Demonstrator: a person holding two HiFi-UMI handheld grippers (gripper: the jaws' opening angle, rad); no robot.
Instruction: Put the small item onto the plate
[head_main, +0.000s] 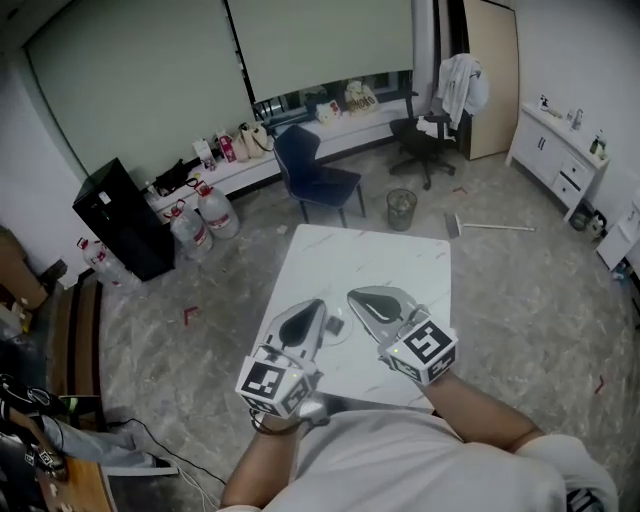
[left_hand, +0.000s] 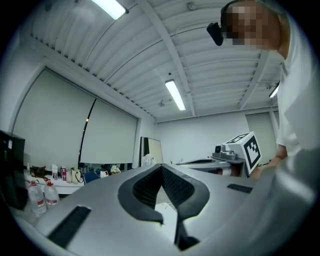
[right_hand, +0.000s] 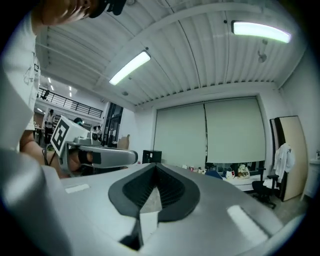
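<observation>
The table (head_main: 392, 262) has a white, grey-veined top like marble, smooth and faintly glossy. The floor (head_main: 500, 300) is grey marbled tile with a smooth face. The left gripper (head_main: 312, 310) and the right gripper (head_main: 362, 298) both wear smooth, satin silver-grey shells that look like painted plastic. Their inner pads (left_hand: 144, 189) are matt black and finely ribbed, like rubber. The marker cube (head_main: 428, 347) on the right gripper is matt white with black print. The person's shirt (head_main: 400, 460) is soft off-white cloth. The chair (head_main: 300, 152) looks covered in matt blue fabric, the bin (head_main: 401, 208) is wire mesh, the water bottles (head_main: 215, 212) are clear plastic, and the blinds (head_main: 150, 80) are pale and matt.
</observation>
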